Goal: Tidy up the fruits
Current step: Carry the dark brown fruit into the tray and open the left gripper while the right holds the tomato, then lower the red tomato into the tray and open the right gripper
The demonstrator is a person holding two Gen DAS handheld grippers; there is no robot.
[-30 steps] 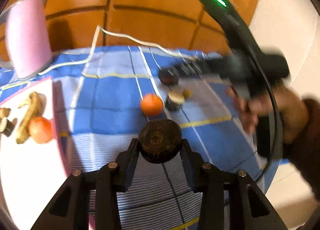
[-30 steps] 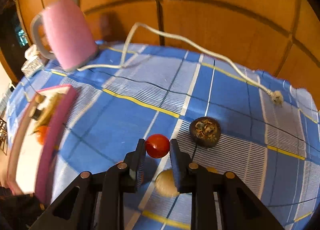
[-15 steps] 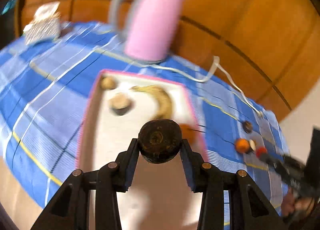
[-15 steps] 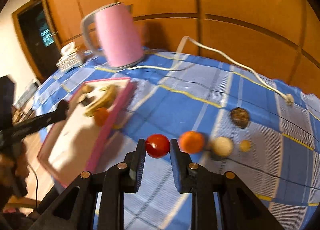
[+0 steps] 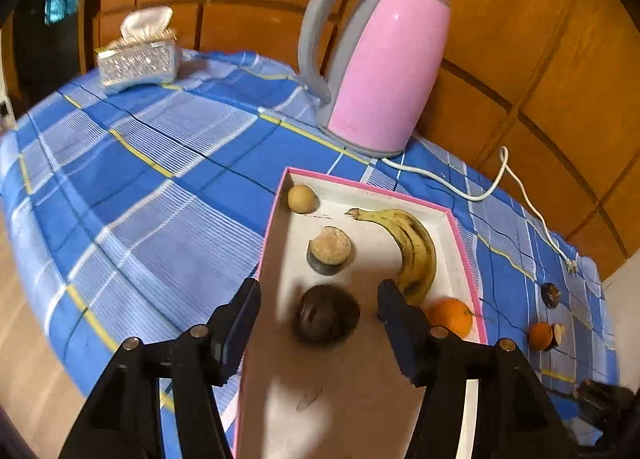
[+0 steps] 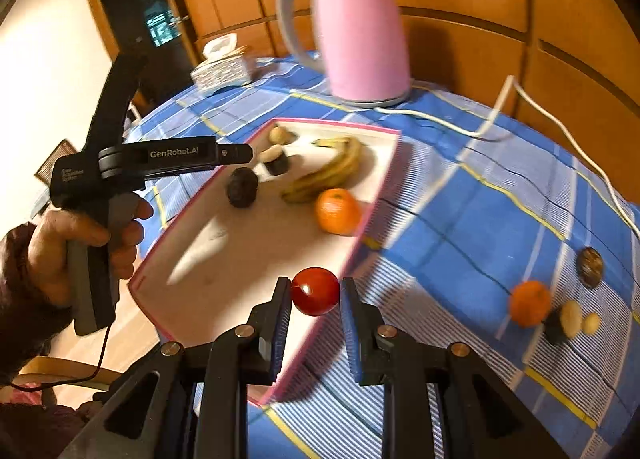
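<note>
My left gripper [image 5: 319,307] is open above the pink-rimmed white tray [image 5: 464,235]; a dark round fruit [image 5: 326,317] lies blurred between its fingers, free of them. The tray also holds a banana [image 5: 414,247], an orange [image 5: 450,317], a cut dark fruit [image 5: 330,251] and a small tan fruit [image 5: 302,199]. My right gripper [image 6: 314,299] is shut on a red tomato [image 6: 315,291], above the tray's near right edge [image 6: 360,235]. The left gripper also shows in the right wrist view [image 6: 236,153], over the dark fruit [image 6: 242,187].
A pink kettle [image 5: 380,63] with a white cord [image 5: 492,183] stands behind the tray. A tissue box [image 5: 138,59] sits at the far left. Loose on the blue checked cloth to the right: an orange [image 6: 530,303], a dark fruit [image 6: 590,261], small pale pieces [image 6: 572,319].
My left gripper opened and let go of the dark fruit, which now lies in the tray. My right gripper carried the tomato leftward to the tray's edge.
</note>
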